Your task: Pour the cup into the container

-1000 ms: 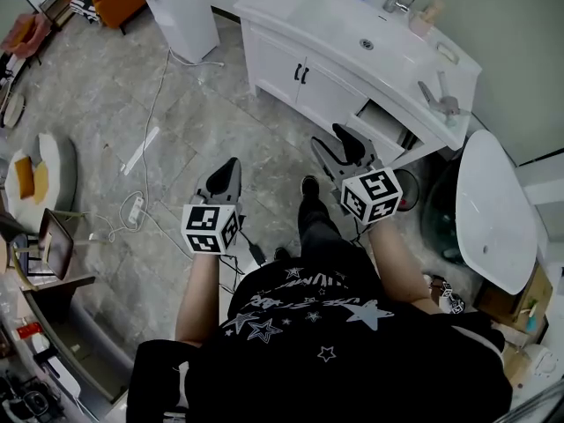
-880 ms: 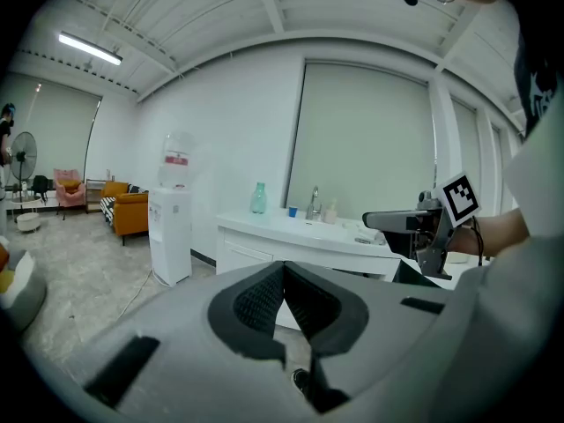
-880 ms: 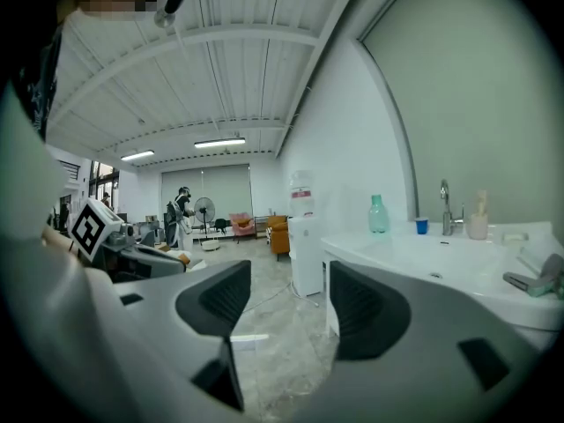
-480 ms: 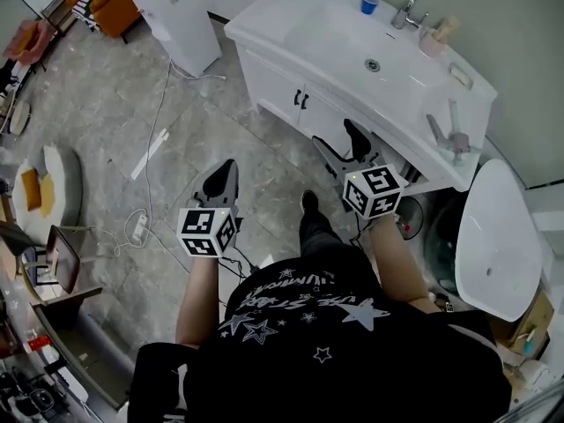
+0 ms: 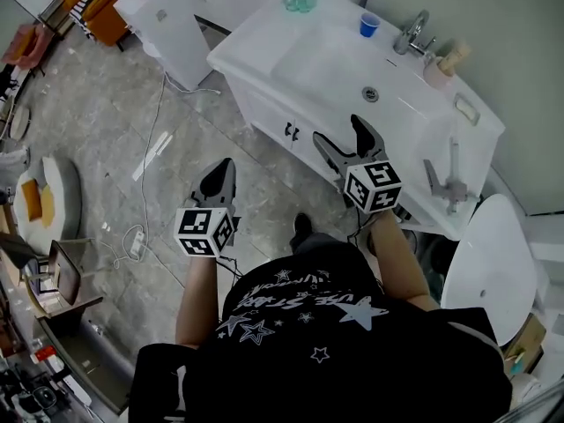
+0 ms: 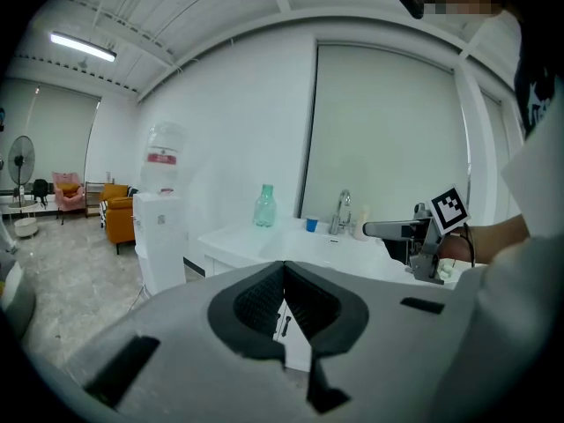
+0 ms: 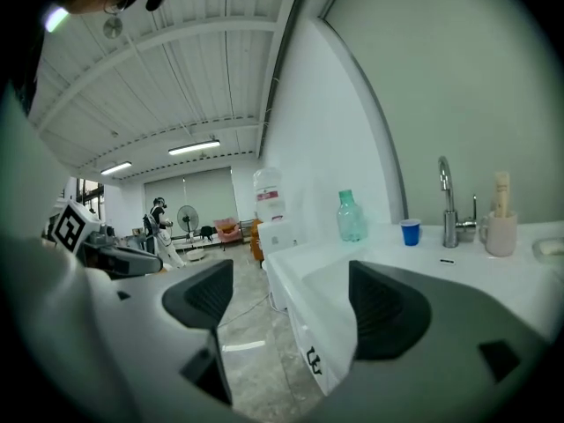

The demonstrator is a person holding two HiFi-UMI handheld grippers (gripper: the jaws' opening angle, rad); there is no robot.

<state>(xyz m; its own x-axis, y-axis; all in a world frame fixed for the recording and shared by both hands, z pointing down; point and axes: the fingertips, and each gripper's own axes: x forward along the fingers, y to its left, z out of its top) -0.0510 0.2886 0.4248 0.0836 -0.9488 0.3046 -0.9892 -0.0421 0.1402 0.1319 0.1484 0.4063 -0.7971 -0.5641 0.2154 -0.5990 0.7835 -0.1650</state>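
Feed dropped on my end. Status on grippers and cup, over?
Left gripper shut, empty. Right gripper empty, jaws have just been opening, wide now. Blue cup upright by faucet, untouched. Only basin lies between.

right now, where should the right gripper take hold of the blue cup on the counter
Take the cup by its side wall, halfway up, coming in level from the basin side. It stands upright and open-topped, so a side grip should keep it level, and the tap stands close on its right. The right gripper has just been opening its jaws, with nothing between them.
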